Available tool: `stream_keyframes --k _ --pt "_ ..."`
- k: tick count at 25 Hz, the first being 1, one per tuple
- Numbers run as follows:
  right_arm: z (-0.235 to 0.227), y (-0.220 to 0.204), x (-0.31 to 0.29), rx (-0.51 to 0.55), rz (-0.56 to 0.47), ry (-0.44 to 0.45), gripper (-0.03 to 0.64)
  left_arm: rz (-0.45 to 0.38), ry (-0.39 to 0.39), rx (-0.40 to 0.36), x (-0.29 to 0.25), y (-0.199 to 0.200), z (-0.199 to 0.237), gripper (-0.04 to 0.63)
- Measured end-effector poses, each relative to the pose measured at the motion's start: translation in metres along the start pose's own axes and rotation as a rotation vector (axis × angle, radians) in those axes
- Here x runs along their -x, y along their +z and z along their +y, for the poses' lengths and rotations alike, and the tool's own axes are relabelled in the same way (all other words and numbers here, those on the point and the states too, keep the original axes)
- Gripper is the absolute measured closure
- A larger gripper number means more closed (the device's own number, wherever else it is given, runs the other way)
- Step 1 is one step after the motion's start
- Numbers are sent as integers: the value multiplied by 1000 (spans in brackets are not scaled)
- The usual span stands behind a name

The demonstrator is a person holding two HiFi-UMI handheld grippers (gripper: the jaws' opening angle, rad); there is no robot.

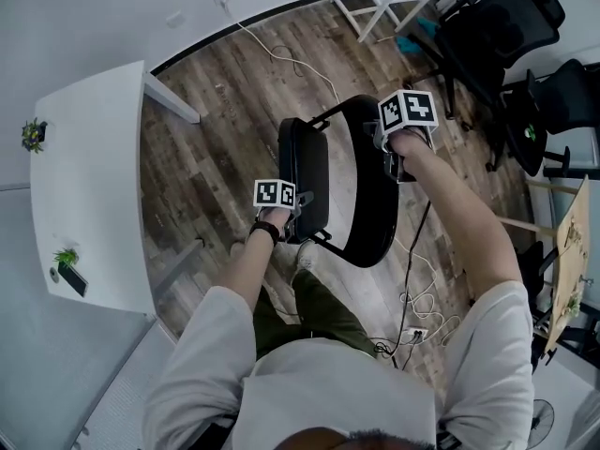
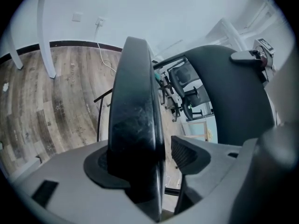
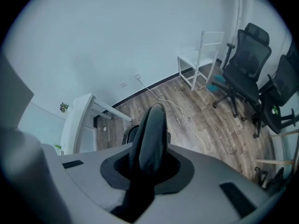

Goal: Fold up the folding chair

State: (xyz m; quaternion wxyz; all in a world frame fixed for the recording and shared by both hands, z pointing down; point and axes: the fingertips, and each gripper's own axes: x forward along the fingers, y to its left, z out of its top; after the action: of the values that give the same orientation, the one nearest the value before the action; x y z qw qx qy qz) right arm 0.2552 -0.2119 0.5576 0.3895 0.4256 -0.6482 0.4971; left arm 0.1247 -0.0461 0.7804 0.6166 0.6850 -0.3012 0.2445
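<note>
tee (image 1: 337, 382): white, short slv | trousers (image 1: 319, 312): olive | wristband (image 1: 265, 230): blk | L cube (image 1: 275, 193), R cube (image 1: 409, 111): b/w markers

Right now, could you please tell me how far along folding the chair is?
Done: the seat is swung up on edge, close to the backrest. In hand: the right gripper clamps the backrest's top edge, and the open left gripper straddles the seat. Left: close the visible gap between seat and backrest.

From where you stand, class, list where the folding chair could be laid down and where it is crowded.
Free: the bare floor between the white table and the folding chair. Crowded: the right side, with office chairs and cables.
</note>
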Motion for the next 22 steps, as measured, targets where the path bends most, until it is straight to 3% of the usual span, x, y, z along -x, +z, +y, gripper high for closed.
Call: stream_keyframes --k 5,12,22 --pt "5 2 7 -3 6 -24 546 -19 -23 -8 -12 2 -39 288" --pt "23 5 10 -31 4 -42 532 -6 -111 -41 -32 2 -94 288" --pt "30 7 11 -29 2 -72 531 -8 -98 -83 -47 3 -115 275"
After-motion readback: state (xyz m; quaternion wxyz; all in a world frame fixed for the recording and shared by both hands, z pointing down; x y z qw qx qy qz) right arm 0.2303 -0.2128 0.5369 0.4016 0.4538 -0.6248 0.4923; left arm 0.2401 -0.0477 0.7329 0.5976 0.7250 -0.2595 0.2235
